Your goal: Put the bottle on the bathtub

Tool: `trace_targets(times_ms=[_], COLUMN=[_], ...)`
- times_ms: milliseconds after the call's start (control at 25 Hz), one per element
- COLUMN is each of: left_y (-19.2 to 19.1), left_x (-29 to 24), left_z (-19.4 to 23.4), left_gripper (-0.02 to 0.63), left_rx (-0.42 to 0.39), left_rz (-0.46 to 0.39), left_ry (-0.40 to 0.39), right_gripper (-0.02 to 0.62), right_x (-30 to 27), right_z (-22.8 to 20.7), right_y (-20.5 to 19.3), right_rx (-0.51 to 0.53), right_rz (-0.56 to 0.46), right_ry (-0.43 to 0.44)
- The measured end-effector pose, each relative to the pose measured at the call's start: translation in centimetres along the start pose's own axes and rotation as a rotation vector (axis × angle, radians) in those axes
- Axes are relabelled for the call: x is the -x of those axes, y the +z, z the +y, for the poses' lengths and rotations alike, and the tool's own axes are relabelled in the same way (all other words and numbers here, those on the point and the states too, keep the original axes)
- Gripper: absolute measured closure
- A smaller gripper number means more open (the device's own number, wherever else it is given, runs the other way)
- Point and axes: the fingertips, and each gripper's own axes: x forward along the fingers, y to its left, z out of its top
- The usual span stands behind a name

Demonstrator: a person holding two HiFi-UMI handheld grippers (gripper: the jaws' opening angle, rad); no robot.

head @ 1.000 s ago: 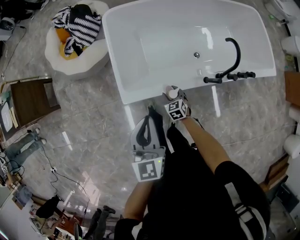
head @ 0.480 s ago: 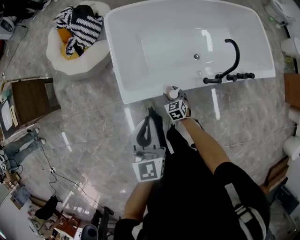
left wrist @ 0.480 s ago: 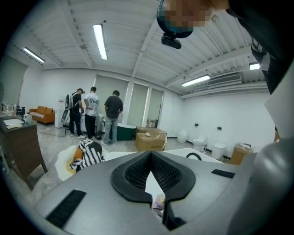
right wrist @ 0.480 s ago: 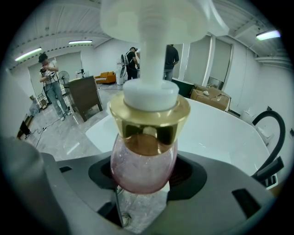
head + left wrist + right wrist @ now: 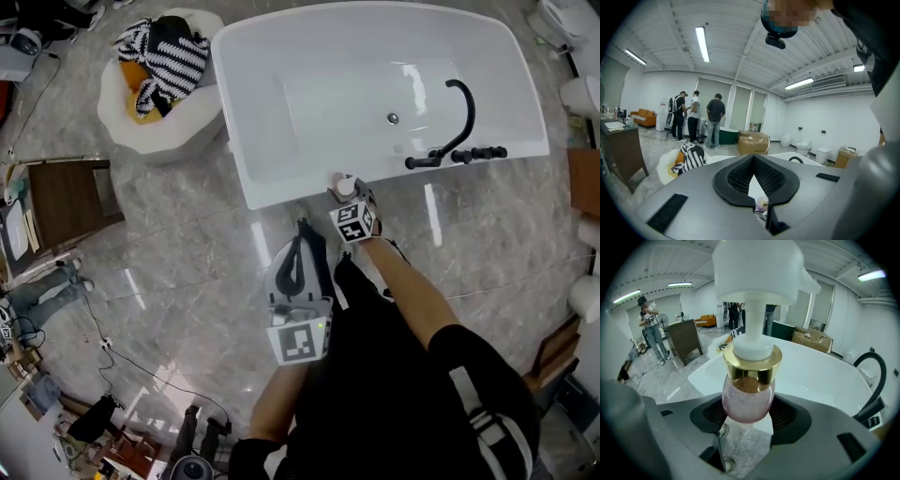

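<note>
A round pink bottle (image 5: 343, 185) with a gold collar and a white pump head (image 5: 757, 268) sits upright between the jaws of my right gripper (image 5: 344, 193), which is shut on it. In the head view the bottle is at the near rim of the white bathtub (image 5: 236, 141), left of the black faucet (image 5: 461, 124). The right gripper view shows the pink body (image 5: 747, 401) between the pads, with the tub (image 5: 811, 376) behind it. My left gripper (image 5: 302, 227) hangs lower, over the floor, pointing at the tub. Its jaws are shut on nothing (image 5: 761, 208).
A white basket (image 5: 141, 131) of striped clothes stands left of the tub. A brown wooden cabinet (image 5: 64, 202) is at the far left, with cables (image 5: 103, 337) on the marble floor. White fixtures (image 5: 583, 94) line the right edge. Several people (image 5: 715, 119) stand far back.
</note>
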Motion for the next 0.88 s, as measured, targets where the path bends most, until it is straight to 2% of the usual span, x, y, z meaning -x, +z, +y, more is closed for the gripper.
trace_targets(times_ms=[400,680,880], left_y=[1.6,2.0,2.0], left_x=[1.5,5.2,7.6], left_z=[-0.7,-4.2,-5.6], left_gripper=[0.592,0.592,0.592], left_rx=[-0.032,-0.116,-0.101], left_rz=[-0.043,-0.048,-0.048], left_ry=[-0.022,-0.045,-0.030], right_gripper=[0.351,0.351,0.367], right_x=[3.2,10.5,16.3], right_z=[0.2,0.6,0.4], right_y=[0.1,-0.4,1.7], right_rx=[-0.048,-0.080,-0.138], right_rz=[0.007,-0.015,-0.106], right_ry=[-0.004,0.083,0.126])
